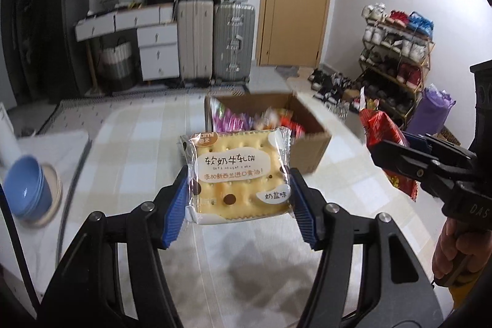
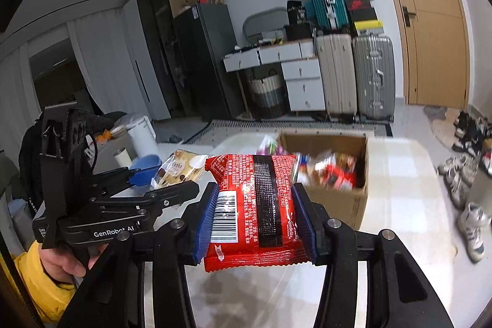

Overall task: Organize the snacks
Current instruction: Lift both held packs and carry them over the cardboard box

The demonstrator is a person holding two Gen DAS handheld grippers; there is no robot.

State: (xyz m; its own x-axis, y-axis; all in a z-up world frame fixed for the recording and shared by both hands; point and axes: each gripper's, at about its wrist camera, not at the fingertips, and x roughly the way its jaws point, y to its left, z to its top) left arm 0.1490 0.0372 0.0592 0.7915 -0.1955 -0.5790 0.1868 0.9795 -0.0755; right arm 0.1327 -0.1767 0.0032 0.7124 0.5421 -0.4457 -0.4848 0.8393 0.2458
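Note:
My left gripper (image 1: 240,205) is shut on a yellow cracker packet (image 1: 240,177) and holds it above the table, short of the cardboard box (image 1: 310,149). The box holds several snack packets (image 1: 246,120). My right gripper (image 2: 255,220) is shut on a red snack packet (image 2: 255,205), also above the table. In the left wrist view the right gripper (image 1: 390,152) and its red packet (image 1: 381,128) are at the right. In the right wrist view the left gripper (image 2: 172,183) with the cracker packet (image 2: 181,168) is at the left, and the box (image 2: 347,199) lies ahead.
The table has a pale checked cloth (image 1: 138,143). Stacked blue bowls (image 1: 27,189) stand on a plate at its left edge. A white kettle (image 2: 141,137) stands beyond. Suitcases (image 1: 215,42), drawers and a shoe rack (image 1: 396,57) line the room behind.

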